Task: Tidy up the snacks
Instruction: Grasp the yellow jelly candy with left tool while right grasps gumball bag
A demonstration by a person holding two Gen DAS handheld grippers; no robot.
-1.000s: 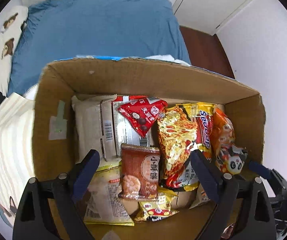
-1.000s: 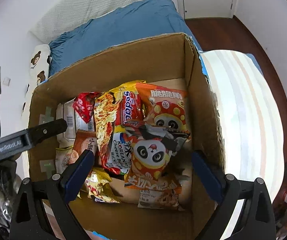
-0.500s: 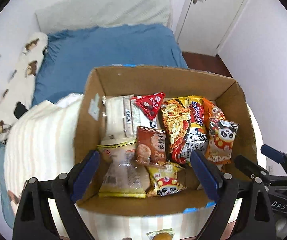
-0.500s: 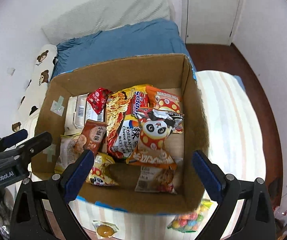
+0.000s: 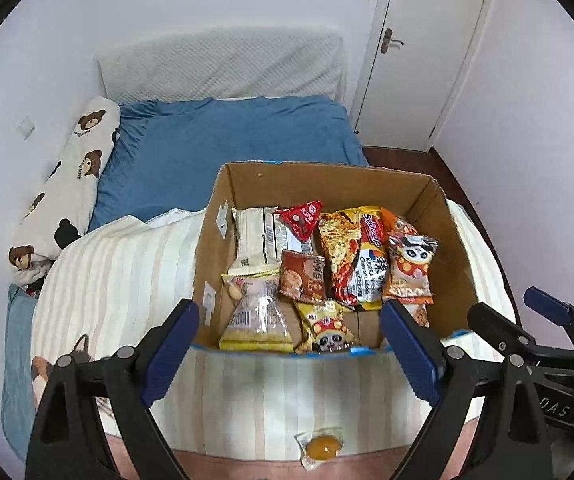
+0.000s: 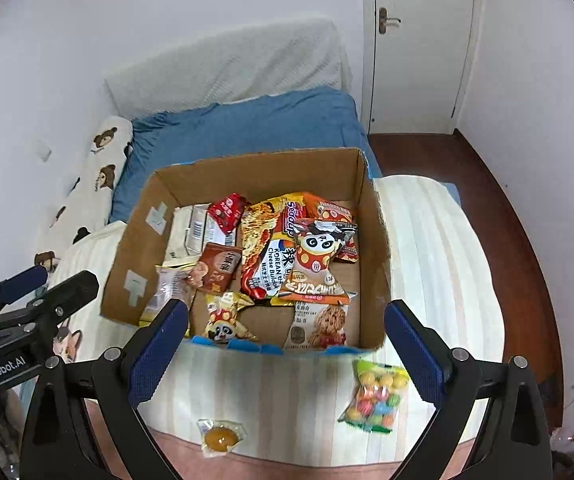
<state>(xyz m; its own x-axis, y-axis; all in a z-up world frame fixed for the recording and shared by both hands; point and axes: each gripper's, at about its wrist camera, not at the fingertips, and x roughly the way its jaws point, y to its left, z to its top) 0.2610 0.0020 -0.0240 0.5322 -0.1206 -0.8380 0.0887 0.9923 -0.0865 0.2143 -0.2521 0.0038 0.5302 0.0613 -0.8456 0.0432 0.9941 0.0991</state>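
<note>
A cardboard box (image 5: 451,256) (image 6: 143,248) full of several snack packets stands on a striped blanket. Among them are a noodle packet (image 5: 355,252) (image 6: 267,248) and a panda-print packet (image 5: 409,268) (image 6: 319,264). In front of the box lie a small clear packet with a yellow sweet (image 5: 323,446) (image 6: 219,437) and a bag of coloured candy balls (image 6: 375,396). My left gripper (image 5: 289,354) hangs open over the box's near edge, nothing between its fingers. My right gripper (image 6: 287,350) is open too, above the blanket in front of the box, and empty.
The box sits on a bed with a striped blanket (image 5: 127,272) and a blue sheet (image 5: 227,140). A bear-print pillow (image 5: 71,184) lies at the left. A white door (image 5: 427,48) and dark wooden floor (image 6: 499,216) are at the right.
Both grippers have risen and pulled back from inside the box. The whole box, the blanket in front of it and the two loose packets have come into view. Both stay open.
</note>
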